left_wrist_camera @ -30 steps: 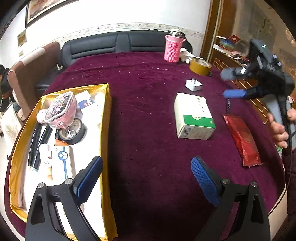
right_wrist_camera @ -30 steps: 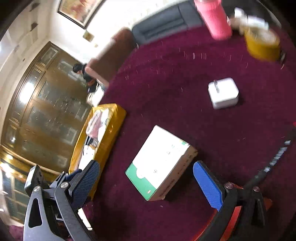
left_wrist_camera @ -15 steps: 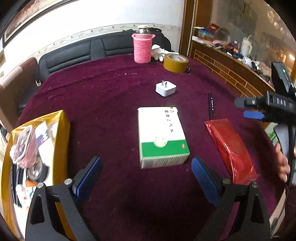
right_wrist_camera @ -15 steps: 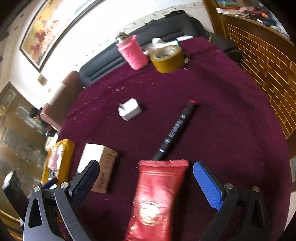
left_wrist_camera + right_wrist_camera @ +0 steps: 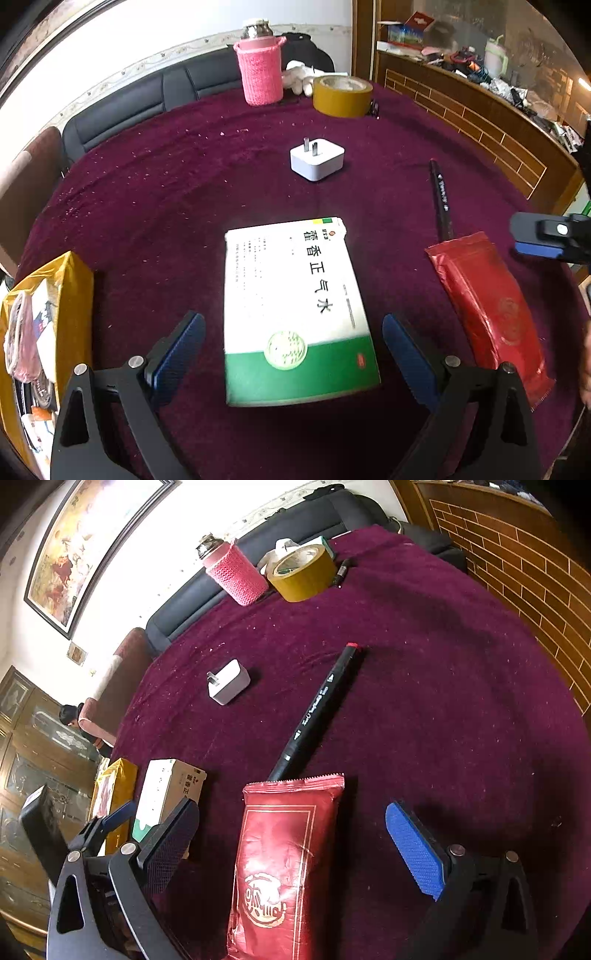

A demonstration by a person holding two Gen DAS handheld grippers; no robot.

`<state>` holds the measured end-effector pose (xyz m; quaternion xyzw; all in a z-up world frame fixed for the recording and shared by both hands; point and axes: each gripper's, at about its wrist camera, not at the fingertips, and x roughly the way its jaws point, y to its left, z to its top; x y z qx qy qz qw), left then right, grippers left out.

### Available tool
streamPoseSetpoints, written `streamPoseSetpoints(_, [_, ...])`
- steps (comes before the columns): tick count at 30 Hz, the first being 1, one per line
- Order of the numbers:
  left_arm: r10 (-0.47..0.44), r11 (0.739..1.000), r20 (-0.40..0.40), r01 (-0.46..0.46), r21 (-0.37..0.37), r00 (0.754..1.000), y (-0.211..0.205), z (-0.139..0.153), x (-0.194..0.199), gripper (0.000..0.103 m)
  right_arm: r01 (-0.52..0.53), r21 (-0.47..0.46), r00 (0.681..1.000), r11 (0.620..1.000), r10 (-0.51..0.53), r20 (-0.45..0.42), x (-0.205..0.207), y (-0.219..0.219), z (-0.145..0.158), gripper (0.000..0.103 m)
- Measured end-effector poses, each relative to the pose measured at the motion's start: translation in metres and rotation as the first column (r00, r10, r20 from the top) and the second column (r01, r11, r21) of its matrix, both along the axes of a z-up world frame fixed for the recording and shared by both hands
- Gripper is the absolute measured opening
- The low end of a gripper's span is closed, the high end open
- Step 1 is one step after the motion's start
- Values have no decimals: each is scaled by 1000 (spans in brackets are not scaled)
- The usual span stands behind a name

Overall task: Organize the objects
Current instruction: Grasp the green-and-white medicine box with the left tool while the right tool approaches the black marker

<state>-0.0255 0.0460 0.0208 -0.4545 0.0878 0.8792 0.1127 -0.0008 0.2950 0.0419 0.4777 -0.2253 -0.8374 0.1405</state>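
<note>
A white and green box point(image 5: 295, 314) lies flat on the dark red cloth of the desk point(image 5: 166, 192), its green end nearest the left tongs point(image 5: 291, 354), which are spread wide with one blue pad on either side of that end and neither pad touching it. In the right wrist view the same box point(image 5: 162, 794) shows partly behind the dark left finger. Just to the right of the box lies a red packet point(image 5: 487, 314), flat and a little slanted; the right tongs point(image 5: 291, 853) are also spread wide, and the packet point(image 5: 284, 864) sits between their pads without contact. A black marker point(image 5: 317, 709) with a red tip lies at an angle, its near end meeting or slipping under the packet's top edge; which one cannot be told. Beyond the box a white plug adapter point(image 5: 317, 160) rests with its prongs pointing up. Farther back, near the desk's far edge, stand a bottle in a pink knitted sleeve point(image 5: 260, 70) and a roll of tan tape point(image 5: 341, 96) beside it, with something white point(image 5: 297, 75) behind them. At the left edge sits a yellow tray point(image 5: 79, 273) holding assorted small items. A black sofa point(image 5: 147, 99) runs along the wall behind the desk.
</note>
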Motion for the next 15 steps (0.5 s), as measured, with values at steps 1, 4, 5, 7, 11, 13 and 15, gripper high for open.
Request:
streamPoseSetpoints(1, [1, 1000, 4, -1, -6, 1000, 2, -2, -2, 96, 0, 0, 1000, 1000, 0, 0, 0, 0, 0, 103])
streamPoseSetpoints(4, [1, 999, 6, -1, -35, 1000, 6, -11, -8, 96, 10, 17, 1000, 1000, -9, -10, -1, 0, 2, 103])
streamPoseSetpoints(5, [2, 999, 7, -1, -45, 1000, 7, -13, -9, 96, 15, 37, 1000, 999, -15, -19, -2, -1, 4, 103])
streamPoseSetpoints(7, [0, 997, 12, 1, -74, 1000, 9, -18, -10, 96, 27, 83, 999, 996, -24, -33, -5, -4, 9, 103])
streamPoseSetpoints(11, [-18, 996, -6, 17, -88, 1000, 8, -19, -6, 86, 30, 134, 999, 990, -24, -45, -14, -12, 16, 103])
streamPoseSetpoints(13, [-18, 998, 5, 18, -56, 1000, 4, -17, -5, 70, 26, 150, 999, 988, -21, -36, -22, -18, 15, 103])
streamPoseSetpoints(15, [-11, 999, 7, 11, -43, 1000, 0, -16, -2, 70, 32, 170, 999, 985, -29, -17, -31, -22, 12, 103])
